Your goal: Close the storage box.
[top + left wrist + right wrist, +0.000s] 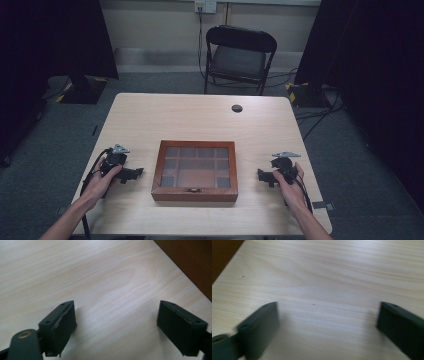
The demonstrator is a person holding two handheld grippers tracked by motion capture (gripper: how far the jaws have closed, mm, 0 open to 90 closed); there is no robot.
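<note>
On table, left of box: left gripper (136,174), jaws spread wide, nothing between them, low over bare wood, pointing toward box.
On table, right of box: right gripper (261,176), jaws likewise wide apart and empty, aimed at box from other side.
Left gripper view: both black jaws parted over pale wood grain; dark brown side of box at upper right corner (190,262), near but not touched.
Right gripper view: jaws parted, left one blurred; sliver of brown box at upper left (222,255), apart from jaws.
Box position: wooden box (195,171) between both grippers, near front edge of table (200,115), lid shut and flat, glass panes showing compartments beneath; contents too dim to tell.
Clasp: small metal clasp (193,190) at middle of front wall, facing person.
Step in hand: approach, judged from pose; box untouched, no grip taken.
Next move calls for: probably steadying box with one gripper, working clasp or front lip of lid with other, then lifting lid on rear hinge; careful pinch needed on small clasp.
Counts: two grippers, two hands, one box, one clasp, one table, one folding chair (239,57) beyond far edge, one dark round hole (237,108) in tabletop.
</note>
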